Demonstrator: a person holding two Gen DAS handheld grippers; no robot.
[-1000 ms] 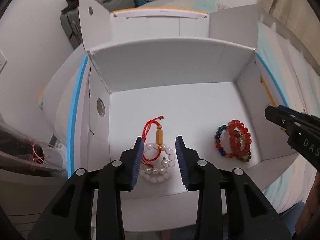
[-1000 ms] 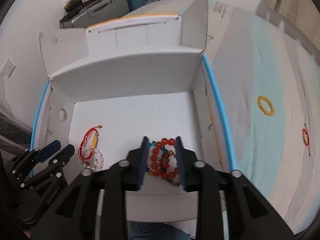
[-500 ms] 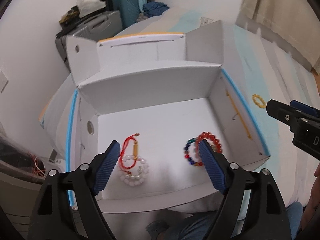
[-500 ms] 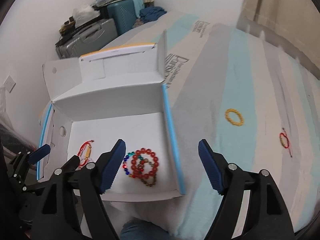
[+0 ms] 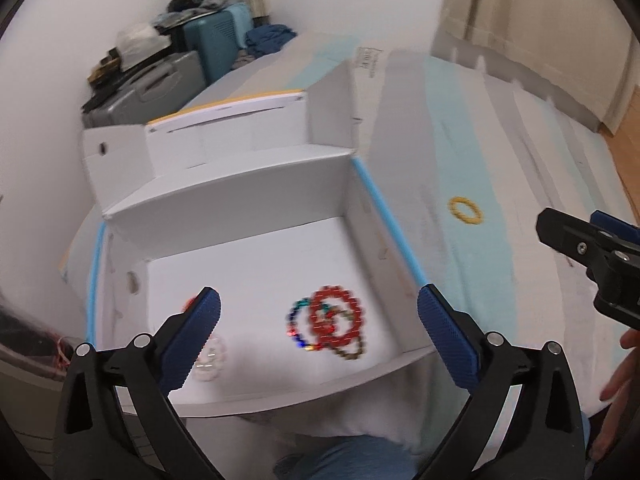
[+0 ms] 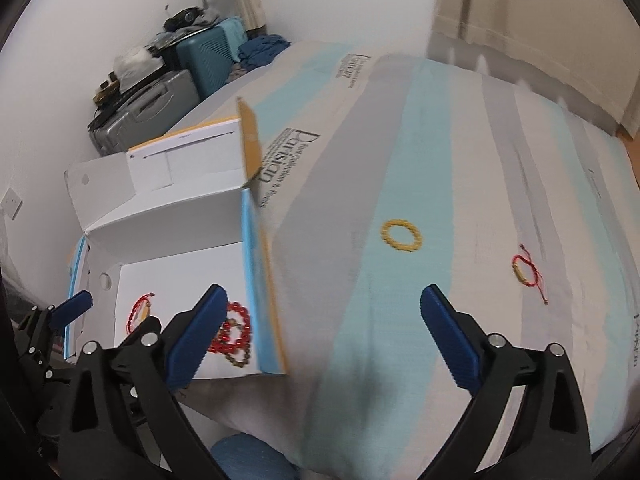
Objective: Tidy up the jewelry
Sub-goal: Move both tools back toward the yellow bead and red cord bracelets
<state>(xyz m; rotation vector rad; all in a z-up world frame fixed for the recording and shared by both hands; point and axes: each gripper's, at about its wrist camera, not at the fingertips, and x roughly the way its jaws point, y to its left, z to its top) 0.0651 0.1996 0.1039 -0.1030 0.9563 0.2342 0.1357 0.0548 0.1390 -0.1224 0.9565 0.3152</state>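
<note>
An open white box (image 5: 256,184) (image 6: 168,216) lies on the bed. In it are a pile of red and mixed bead bracelets (image 5: 332,322) (image 6: 236,332), a white bead bracelet (image 5: 210,358) and a red cord bracelet (image 6: 138,312). On the striped bedsheet lie a yellow bead bracelet (image 6: 401,234) (image 5: 465,210) and another red cord bracelet (image 6: 524,268). My left gripper (image 5: 320,320) is open and empty above the box's front. My right gripper (image 6: 324,316) is open and empty over the sheet, right of the box; it also shows in the left wrist view (image 5: 592,256).
Suitcases (image 6: 160,92) and clothes are stacked at the wall behind the bed. A curtain (image 6: 540,20) hangs at the back right. The bedsheet (image 6: 440,140) stretches wide to the right of the box. The box's flaps stand upright at the back.
Both grippers opened, letting go of the bracelets in the box, then pulled back and swung right. The right gripper now faces the sheet with the yellow bracelet.
</note>
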